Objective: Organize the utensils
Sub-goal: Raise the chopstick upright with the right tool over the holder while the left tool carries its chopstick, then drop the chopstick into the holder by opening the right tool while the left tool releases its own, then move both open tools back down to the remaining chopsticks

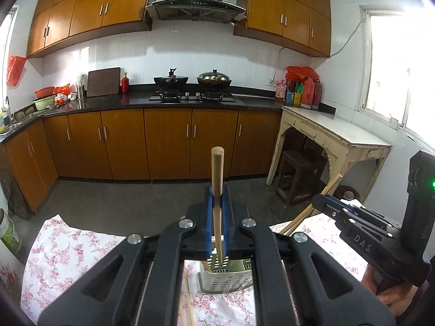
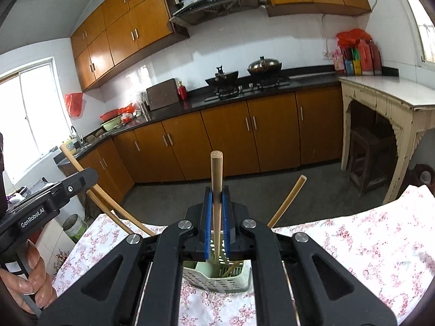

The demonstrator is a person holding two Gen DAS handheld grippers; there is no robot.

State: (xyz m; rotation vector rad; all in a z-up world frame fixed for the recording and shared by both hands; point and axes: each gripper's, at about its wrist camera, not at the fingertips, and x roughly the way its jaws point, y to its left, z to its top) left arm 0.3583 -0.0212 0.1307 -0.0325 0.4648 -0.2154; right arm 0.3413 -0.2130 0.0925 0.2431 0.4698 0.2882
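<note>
My left gripper is shut on a wooden chopstick held upright, its lower end inside a pale green perforated utensil holder on the floral tablecloth. My right gripper is shut on another wooden chopstick, also upright with its lower end in the same holder. A third chopstick leans out of the holder to the right. The right gripper shows in the left wrist view, and the left gripper shows in the right wrist view.
Loose chopsticks lie on the floral tablecloth left of the holder. Beyond the table are the grey floor, wooden cabinets, a stove with woks, and a white side table with a stool under it.
</note>
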